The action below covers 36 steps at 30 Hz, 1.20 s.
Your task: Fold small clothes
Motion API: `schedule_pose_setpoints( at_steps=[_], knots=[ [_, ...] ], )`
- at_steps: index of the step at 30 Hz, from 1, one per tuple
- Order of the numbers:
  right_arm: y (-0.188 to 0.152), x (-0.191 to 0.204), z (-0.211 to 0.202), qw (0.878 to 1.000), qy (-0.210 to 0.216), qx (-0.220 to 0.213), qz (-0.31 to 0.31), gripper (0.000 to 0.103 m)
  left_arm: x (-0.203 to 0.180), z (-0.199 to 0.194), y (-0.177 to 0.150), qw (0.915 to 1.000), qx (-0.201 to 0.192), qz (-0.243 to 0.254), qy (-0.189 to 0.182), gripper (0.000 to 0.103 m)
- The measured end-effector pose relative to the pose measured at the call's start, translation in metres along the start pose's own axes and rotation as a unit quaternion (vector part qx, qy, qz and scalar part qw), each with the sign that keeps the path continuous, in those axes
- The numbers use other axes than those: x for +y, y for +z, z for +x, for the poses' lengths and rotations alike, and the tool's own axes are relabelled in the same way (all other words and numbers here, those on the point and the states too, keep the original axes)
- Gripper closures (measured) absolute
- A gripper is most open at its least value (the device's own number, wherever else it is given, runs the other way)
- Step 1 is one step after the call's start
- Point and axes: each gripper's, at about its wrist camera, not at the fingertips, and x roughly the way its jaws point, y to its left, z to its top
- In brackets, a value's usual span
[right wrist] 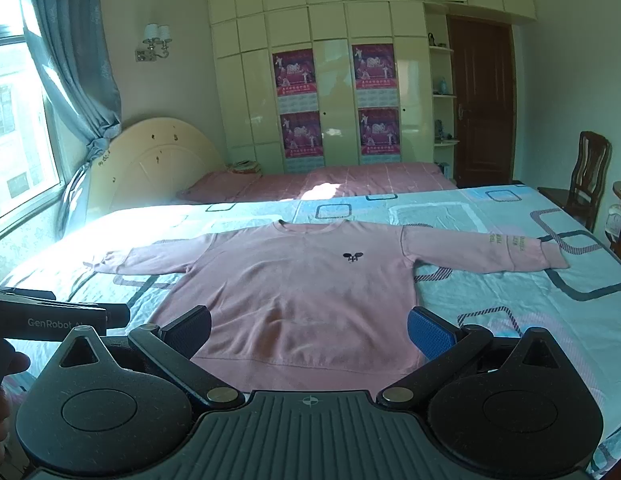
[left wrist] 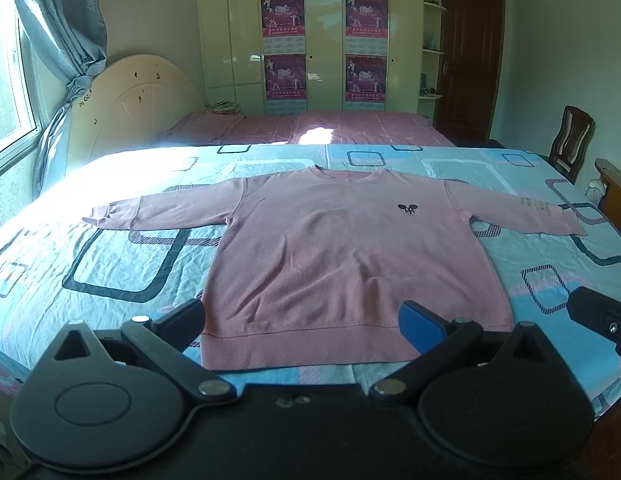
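A pink long-sleeved sweater (left wrist: 342, 256) lies flat on the bed, front up, both sleeves spread out sideways and a small dark logo on its chest; the right wrist view also shows this sweater (right wrist: 302, 292). My left gripper (left wrist: 306, 326) hovers open over the sweater's hem, holding nothing. My right gripper (right wrist: 310, 332) is open too, above the hem and a little to the right, with nothing between its fingers. In the left wrist view the right gripper's body (left wrist: 602, 316) shows at the right edge.
The bed has a light blue sheet (left wrist: 110, 248) with dark square outlines. Behind it lies a second bed (left wrist: 310, 128) with a pink cover and a cream headboard. A wooden chair (right wrist: 586, 176) stands at the right, a wardrobe and a door at the back.
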Motion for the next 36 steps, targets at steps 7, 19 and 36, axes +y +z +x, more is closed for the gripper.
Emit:
schedule_pose_setpoints(
  at_steps=[7, 19, 36],
  knots=[
    [-0.001, -0.003, -0.001, 1.0, -0.003, 0.0, 0.003, 0.0, -0.003, 0.002, 0.001, 1.0, 0.0, 0.001, 0.001, 0.0],
    [0.0, -0.002, 0.002, 1.0, -0.006, 0.001, 0.008, 0.0, -0.003, 0.004, 0.001, 1.0, -0.001, 0.001, 0.003, 0.0],
    [-0.002, -0.004, 0.014, 1.0, -0.019, 0.005, 0.013, 0.0, 0.004, 0.014, 0.004, 1.0, 0.001, 0.003, 0.004, 0.0]
  ],
)
